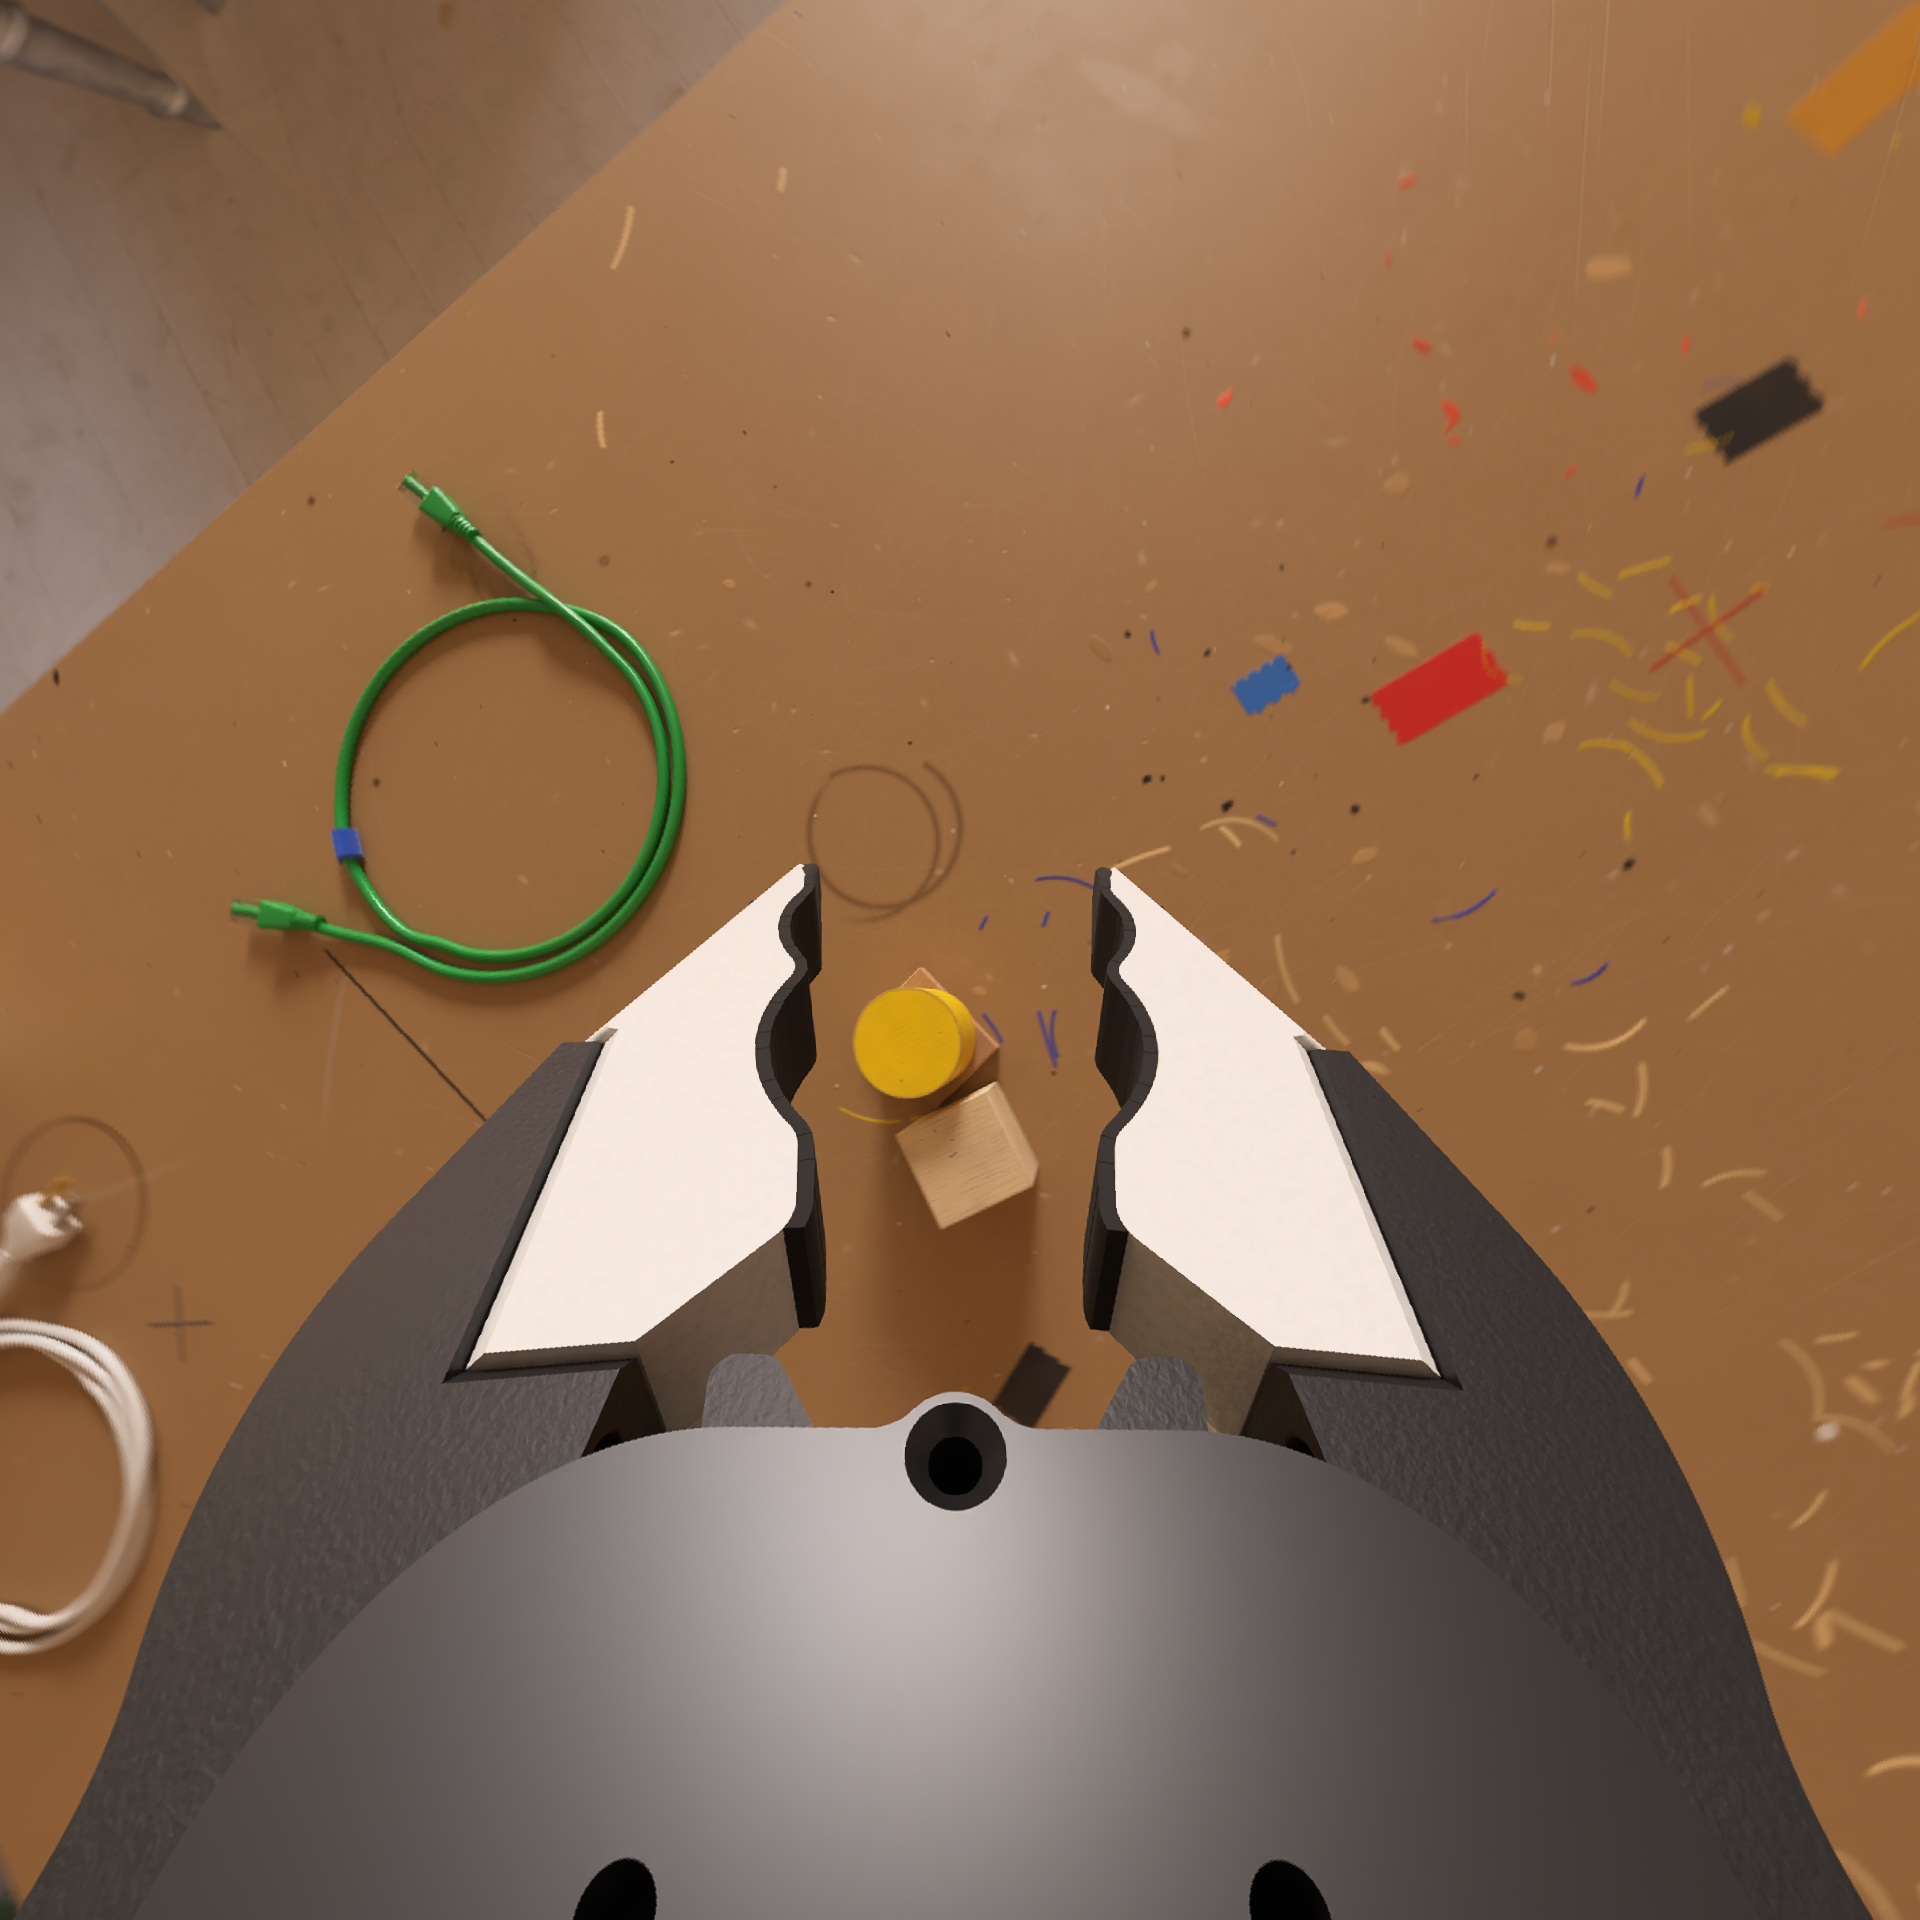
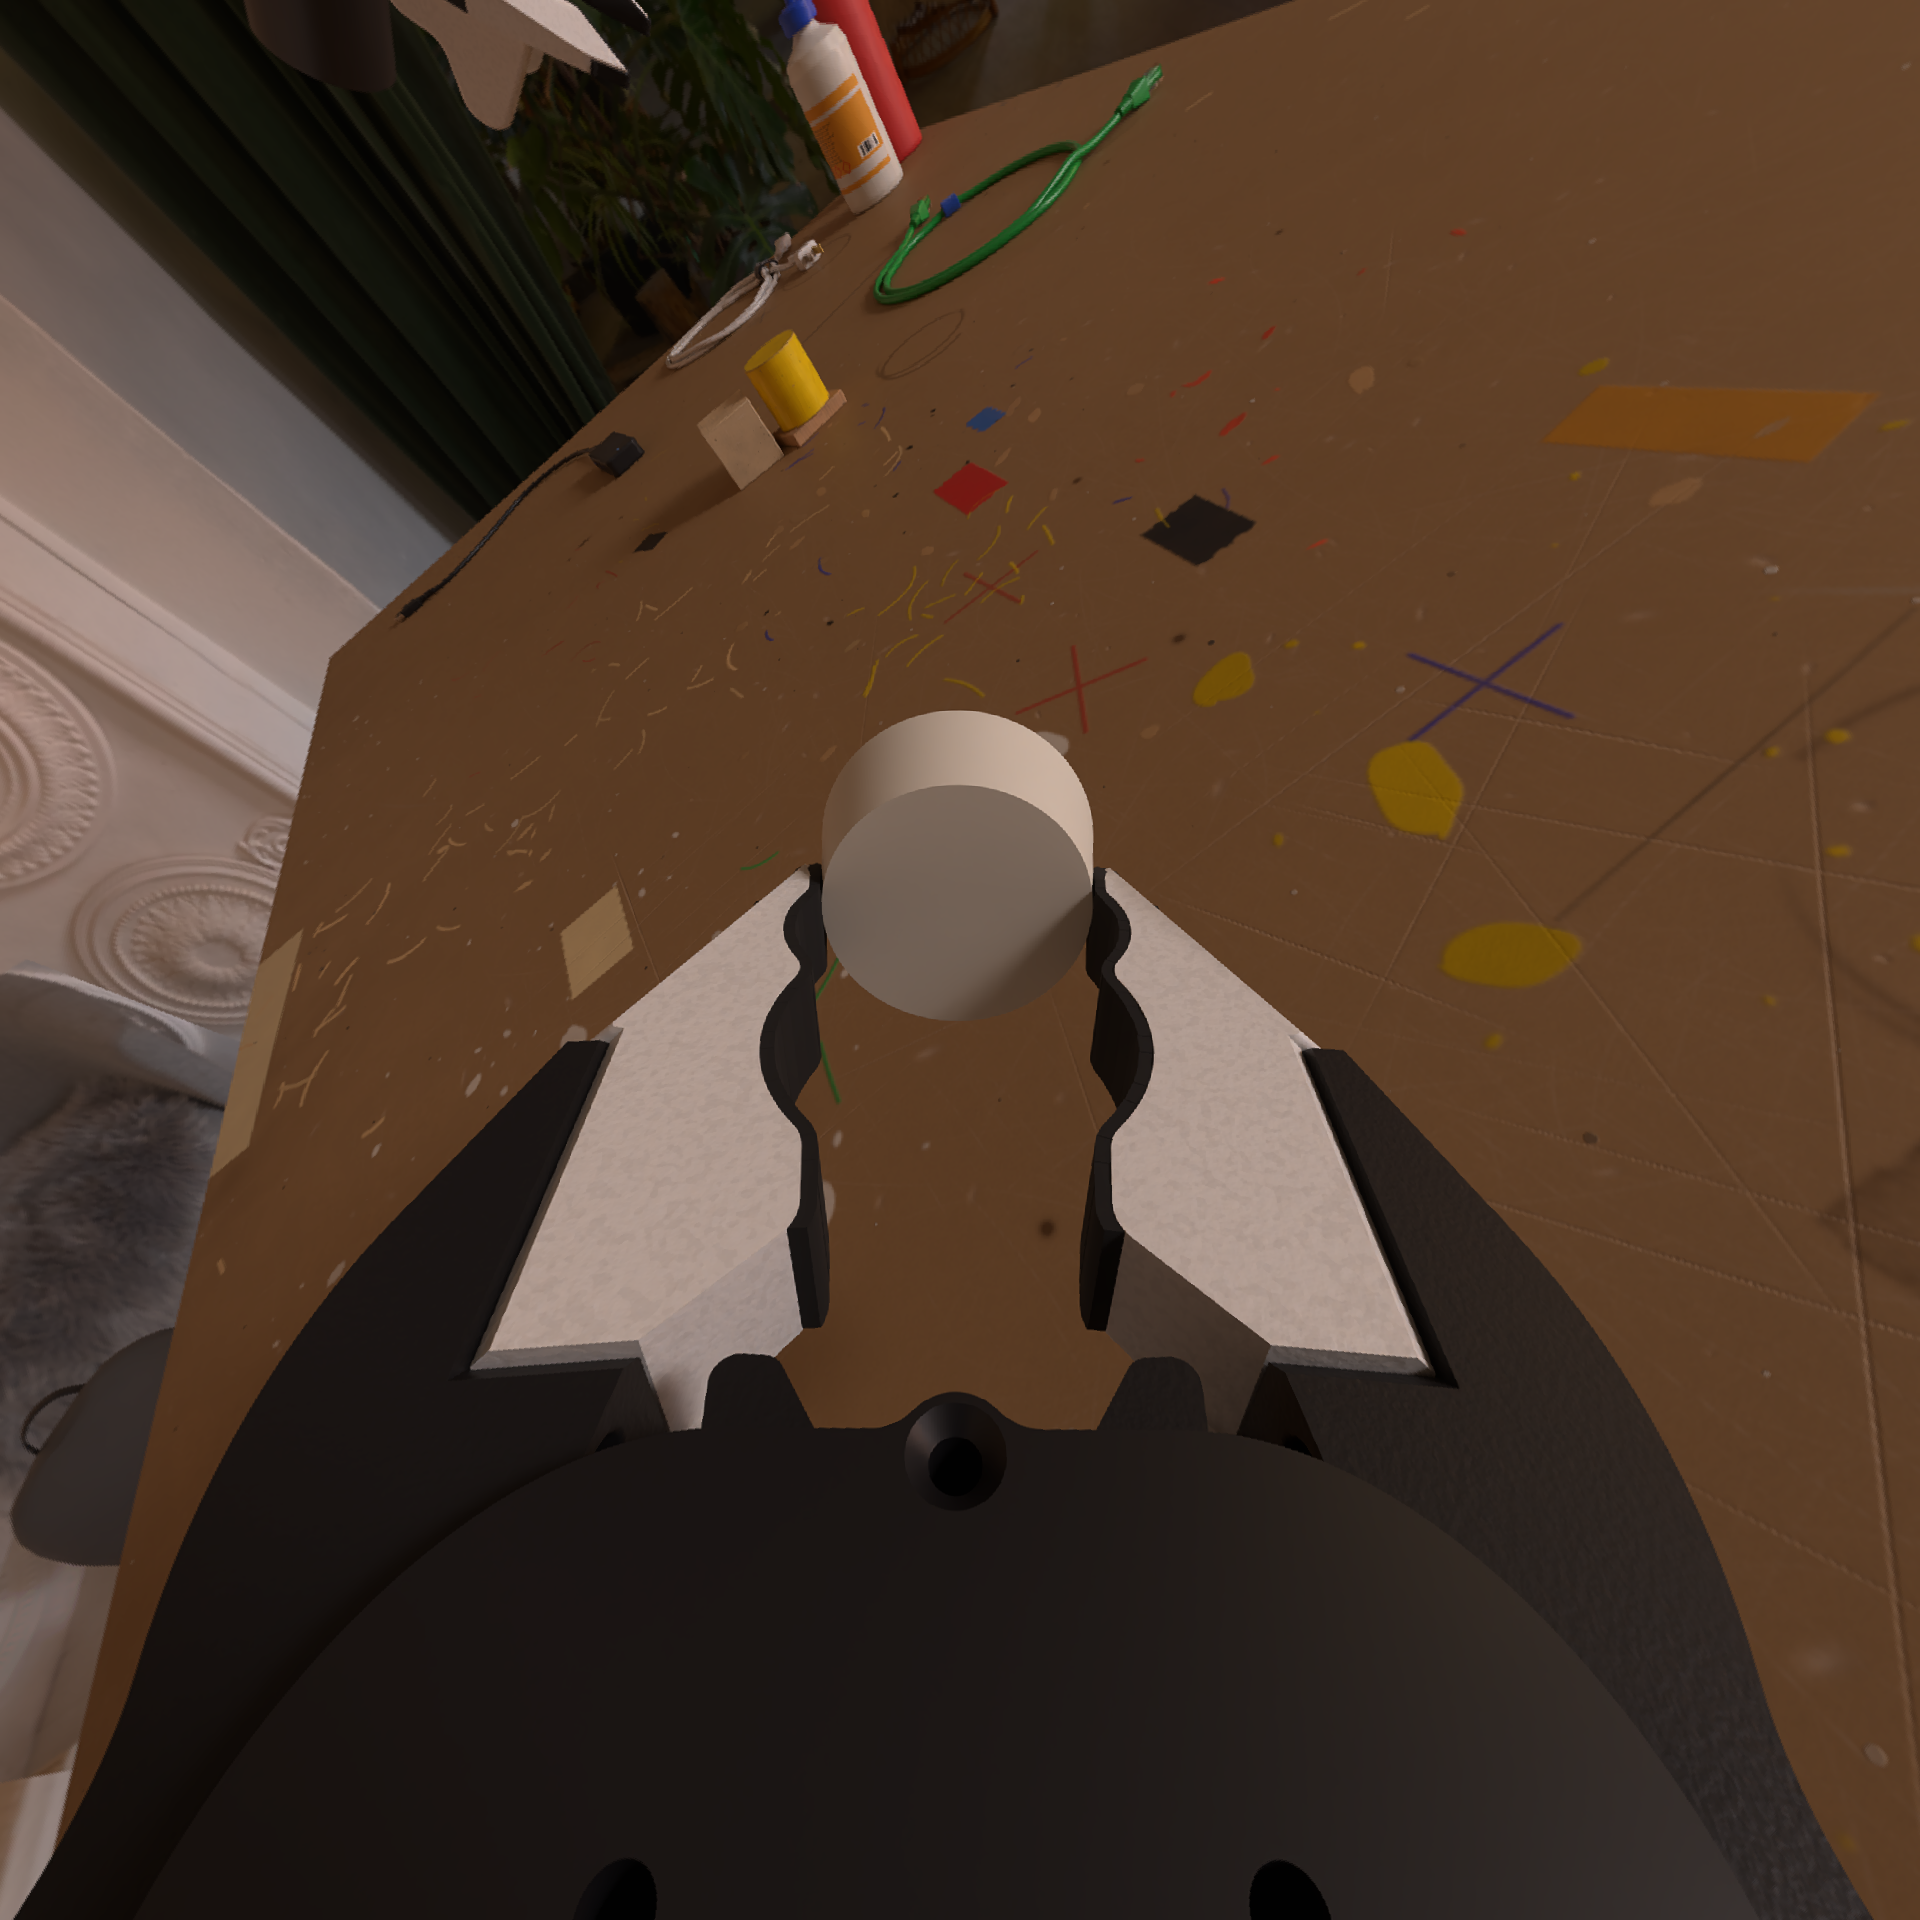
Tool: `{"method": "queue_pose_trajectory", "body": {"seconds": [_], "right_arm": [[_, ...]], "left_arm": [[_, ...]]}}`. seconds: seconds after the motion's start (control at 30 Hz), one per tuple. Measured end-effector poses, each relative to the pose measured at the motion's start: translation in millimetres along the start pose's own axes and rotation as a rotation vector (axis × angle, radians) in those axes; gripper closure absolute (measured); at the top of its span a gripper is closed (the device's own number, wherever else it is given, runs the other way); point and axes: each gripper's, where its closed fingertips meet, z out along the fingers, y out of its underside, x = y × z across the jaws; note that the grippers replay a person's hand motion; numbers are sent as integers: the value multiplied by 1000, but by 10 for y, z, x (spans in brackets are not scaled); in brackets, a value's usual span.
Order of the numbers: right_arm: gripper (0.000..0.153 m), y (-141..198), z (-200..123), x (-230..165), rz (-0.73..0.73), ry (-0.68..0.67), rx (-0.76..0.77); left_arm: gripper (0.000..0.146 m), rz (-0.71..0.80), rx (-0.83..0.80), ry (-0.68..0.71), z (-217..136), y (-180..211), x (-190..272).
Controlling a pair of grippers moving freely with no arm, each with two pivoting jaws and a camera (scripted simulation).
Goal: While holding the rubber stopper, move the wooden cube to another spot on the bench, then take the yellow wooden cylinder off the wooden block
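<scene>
In the left wrist view my left gripper (image 1: 956, 883) is open and empty, high above the bench and looking down. Between its fingers, far below, the yellow wooden cylinder (image 1: 912, 1042) stands on a thin wooden block (image 1: 977, 1051). The pale wooden cube (image 1: 966, 1153) sits right beside them. My right gripper (image 2: 956, 883) is shut on the beige rubber stopper (image 2: 956, 873), held at its fingertips above the bench. In the right wrist view the cylinder (image 2: 785, 380), the block (image 2: 814, 421) and the cube (image 2: 739, 441) lie far off near the bench's left edge. The left gripper (image 2: 499, 52) shows at the top.
A green cable loop (image 1: 509, 790) lies left of the objects, a white cord (image 1: 62, 1455) at the bench's left edge. A glue bottle (image 2: 844, 114) and a red bottle (image 2: 878, 62) stand at the far end. A black adapter (image 2: 615, 453) lies by the edge. Coloured tape patches (image 1: 1439, 688) mark the bench.
</scene>
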Motion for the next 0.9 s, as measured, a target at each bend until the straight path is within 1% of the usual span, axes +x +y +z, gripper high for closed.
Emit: {"method": "queue_pose_trajectory", "body": {"seconds": [0.13,0.27,0.37,0.53,0.73,0.9], "right_arm": [[102,43,-7,29,26,-7,1],[102,84,26,30,30,-14,-17],[102,97,39,24,25,-17,-29],[102,118,29,52,33,-9,-28],[102,126,29,120,51,-5,-37],[102,103,81,117,38,-17,-55]], "left_arm": [[94,122,-57,11,102,-10,-40],[98,207,-100,38,181,-54,-104],[106,263,-152,57,250,-75,-178],[117,282,-200,118,384,-111,-215],[120,302,-216,115,464,-83,-253],[122,300,-234,125,502,-87,-291]]}}
